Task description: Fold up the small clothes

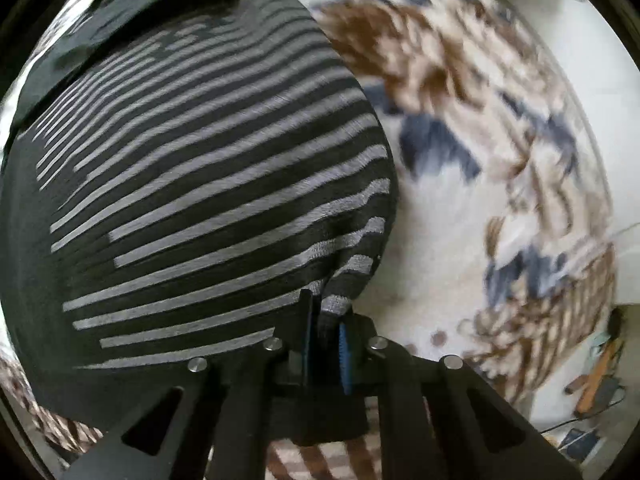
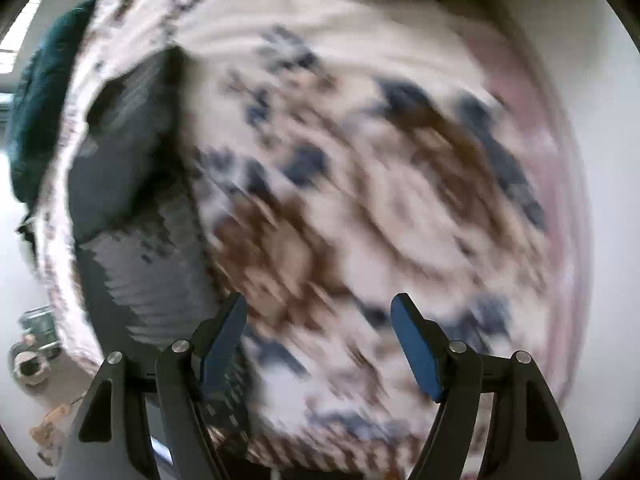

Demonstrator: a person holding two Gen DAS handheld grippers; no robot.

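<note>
A black garment with grey stripes (image 1: 192, 184) fills the left of the left wrist view and lies over a patterned blanket (image 1: 460, 208). My left gripper (image 1: 326, 320) is shut on the garment's near right corner, and the cloth bunches between the blue pads. In the blurred right wrist view the same striped garment (image 2: 132, 216) lies at the left on the blanket (image 2: 360, 200). My right gripper (image 2: 320, 312) is open and empty above the blanket, to the right of the garment.
The blanket is cream with brown and blue patches and covers the whole work surface. A dark teal cloth (image 2: 44, 108) lies past its far left edge. Small items lie on the pale floor (image 1: 600, 380) at the right.
</note>
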